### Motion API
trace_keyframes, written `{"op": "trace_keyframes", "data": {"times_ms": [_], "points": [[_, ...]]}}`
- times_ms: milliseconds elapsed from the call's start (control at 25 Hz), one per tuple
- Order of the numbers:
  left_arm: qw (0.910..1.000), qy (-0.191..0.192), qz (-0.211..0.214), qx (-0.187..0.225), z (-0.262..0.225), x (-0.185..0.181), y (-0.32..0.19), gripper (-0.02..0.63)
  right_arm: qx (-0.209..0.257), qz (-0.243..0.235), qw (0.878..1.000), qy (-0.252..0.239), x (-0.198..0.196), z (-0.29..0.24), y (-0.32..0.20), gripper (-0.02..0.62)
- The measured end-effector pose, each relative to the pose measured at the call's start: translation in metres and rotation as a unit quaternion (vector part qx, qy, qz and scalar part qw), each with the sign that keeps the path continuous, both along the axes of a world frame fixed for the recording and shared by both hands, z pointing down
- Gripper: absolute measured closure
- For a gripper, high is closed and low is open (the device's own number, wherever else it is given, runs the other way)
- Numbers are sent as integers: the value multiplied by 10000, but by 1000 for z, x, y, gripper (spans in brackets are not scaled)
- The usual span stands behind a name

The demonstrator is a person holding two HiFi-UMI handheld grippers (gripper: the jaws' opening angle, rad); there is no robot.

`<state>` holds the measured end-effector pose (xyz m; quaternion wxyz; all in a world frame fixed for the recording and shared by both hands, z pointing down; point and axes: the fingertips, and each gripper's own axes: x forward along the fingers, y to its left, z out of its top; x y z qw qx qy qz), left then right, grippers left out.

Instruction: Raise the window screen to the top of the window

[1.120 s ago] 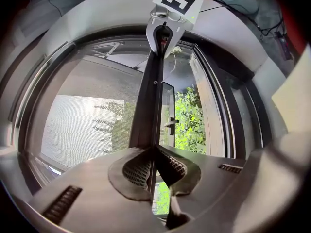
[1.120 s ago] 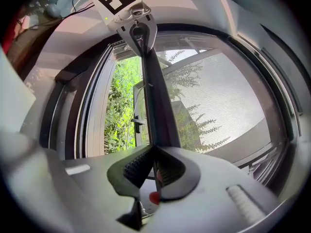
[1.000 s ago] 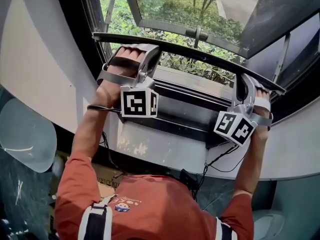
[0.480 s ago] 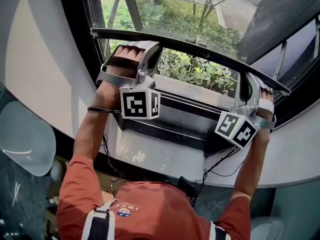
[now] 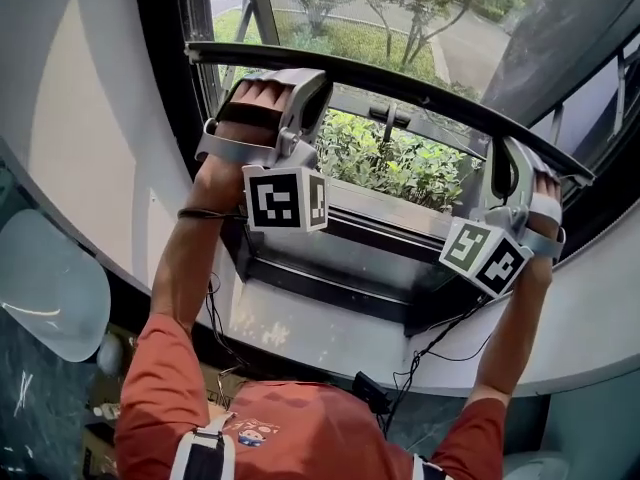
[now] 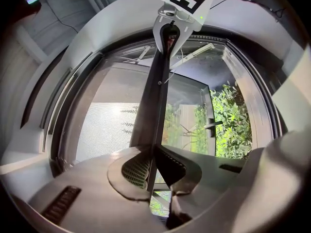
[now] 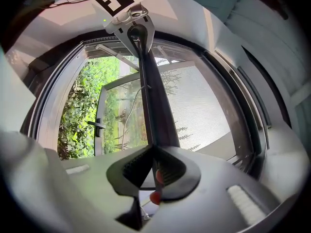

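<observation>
From the head view, the person stands at the window with both arms up. The left gripper (image 5: 300,78) and right gripper (image 5: 503,158) each meet the dark bottom bar (image 5: 400,86) of the window screen (image 5: 565,28), 1 near each end. The bar sits well above the sill (image 5: 330,313), and green shrubs (image 5: 400,163) show through the open gap beneath it.

In the left gripper view, the left gripper (image 6: 153,165) has the bar (image 6: 158,86) pinched between its 2 ribbed pads. Its jaws have just been easing apart a little, with the bar between them. The grey mesh (image 6: 107,120) lies to one side of the bar, and the right gripper (image 6: 174,25) clamps its far end.

In the right gripper view, the right gripper (image 7: 151,171) is closed on the bar (image 7: 156,96), with the left gripper (image 7: 132,25) at the other end.
</observation>
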<state>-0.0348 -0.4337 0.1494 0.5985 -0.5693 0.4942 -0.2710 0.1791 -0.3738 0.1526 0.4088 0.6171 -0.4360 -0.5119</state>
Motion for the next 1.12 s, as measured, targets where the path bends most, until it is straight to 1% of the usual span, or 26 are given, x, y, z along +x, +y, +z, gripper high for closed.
{"op": "trace_keyframes", "data": {"times_ms": [200, 440, 640, 920, 1120], "points": [[9998, 173, -24, 95, -29, -1, -7, 566, 200, -27, 9998, 23, -1, -30, -7, 554], [9995, 123, -44, 288, -46, 2, -5, 566, 363, -32, 9993, 92, 1, -45, -5, 554], [9986, 132, -63, 517, -62, 4, -2, 565, 599, -40, 9981, 154, 3, -60, -2, 554], [9965, 312, -25, 779, -106, 1, -7, 564, 828, -30, 9961, 297, 0, -107, -6, 554], [9951, 369, -18, 917, -130, 0, -6, 563, 975, -1, 9945, 381, 0, -132, -6, 555]]}}
